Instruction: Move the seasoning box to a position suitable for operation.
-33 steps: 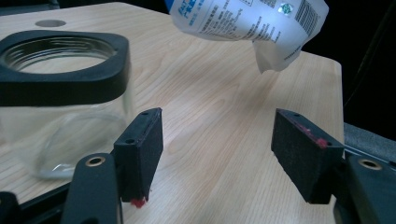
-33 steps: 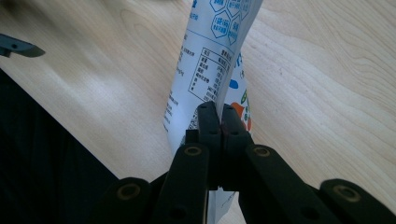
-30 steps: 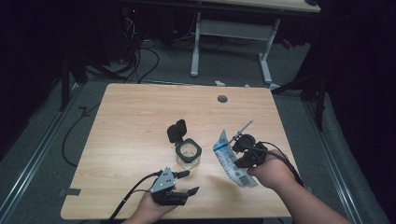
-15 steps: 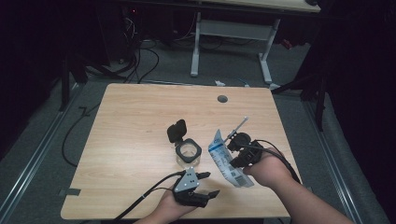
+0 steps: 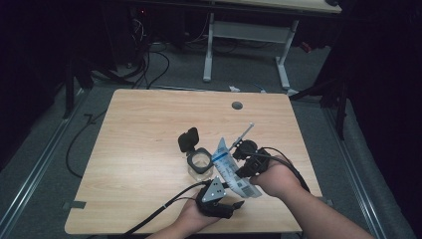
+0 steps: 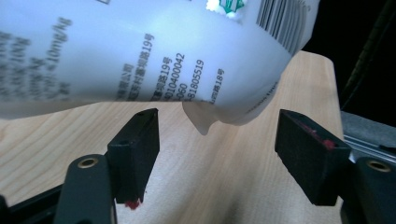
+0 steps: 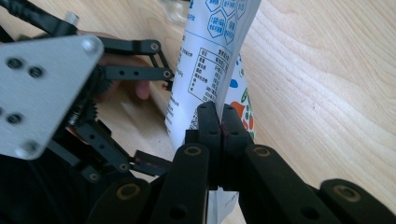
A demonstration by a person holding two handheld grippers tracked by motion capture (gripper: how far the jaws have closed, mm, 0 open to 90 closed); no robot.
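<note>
Pouch (image 7: 212,60) hangs pinched in the clenched right tool (image 7: 219,116), its corner between the released left tool (image 6: 217,140).

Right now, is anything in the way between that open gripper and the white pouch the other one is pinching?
Nothing visible. The left gripper is open just below the pouch, with bare table behind. The right gripper pinches the pouch's edge.
</note>
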